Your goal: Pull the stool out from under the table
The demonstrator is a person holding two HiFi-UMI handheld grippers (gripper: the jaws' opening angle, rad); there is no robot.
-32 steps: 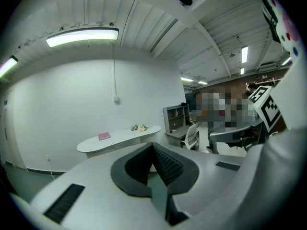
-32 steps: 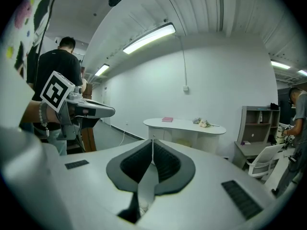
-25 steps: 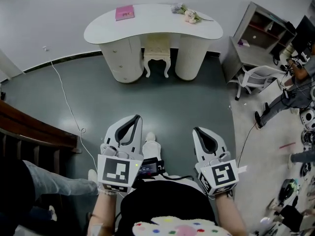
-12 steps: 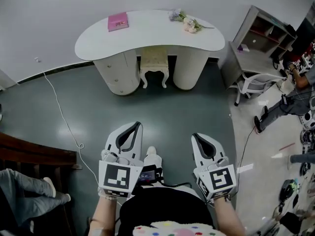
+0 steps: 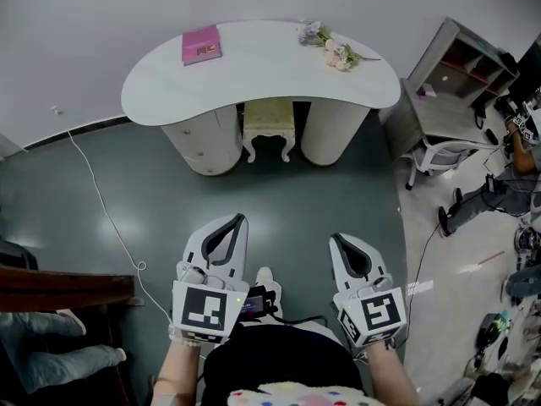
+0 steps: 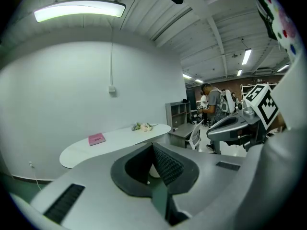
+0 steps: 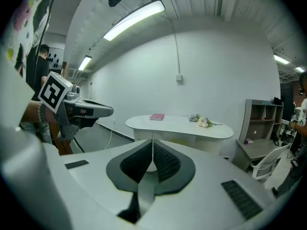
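Note:
A cream stool [image 5: 269,125] with curved legs stands tucked under the white kidney-shaped table [image 5: 258,70], between its two rounded pedestals. Both grippers hang close to my body, well short of the stool across bare floor. My left gripper [image 5: 235,221] is shut with nothing in it. My right gripper [image 5: 339,239] is shut and empty too. In the left gripper view the table [image 6: 115,143] shows beyond the closed jaws; in the right gripper view the table [image 7: 180,126] lies straight ahead.
On the table lie a pink book [image 5: 201,44] and a bunch of flowers [image 5: 331,47]. A white cable [image 5: 108,218] snakes over the grey floor at left. A grey shelf unit [image 5: 448,83] and white chair [image 5: 439,155] stand right. Dark wooden furniture [image 5: 63,288] sits near left.
My view has moved forward and a little left, so the table and stool look larger and nearer. Both grippers stay shut and held in front of me.

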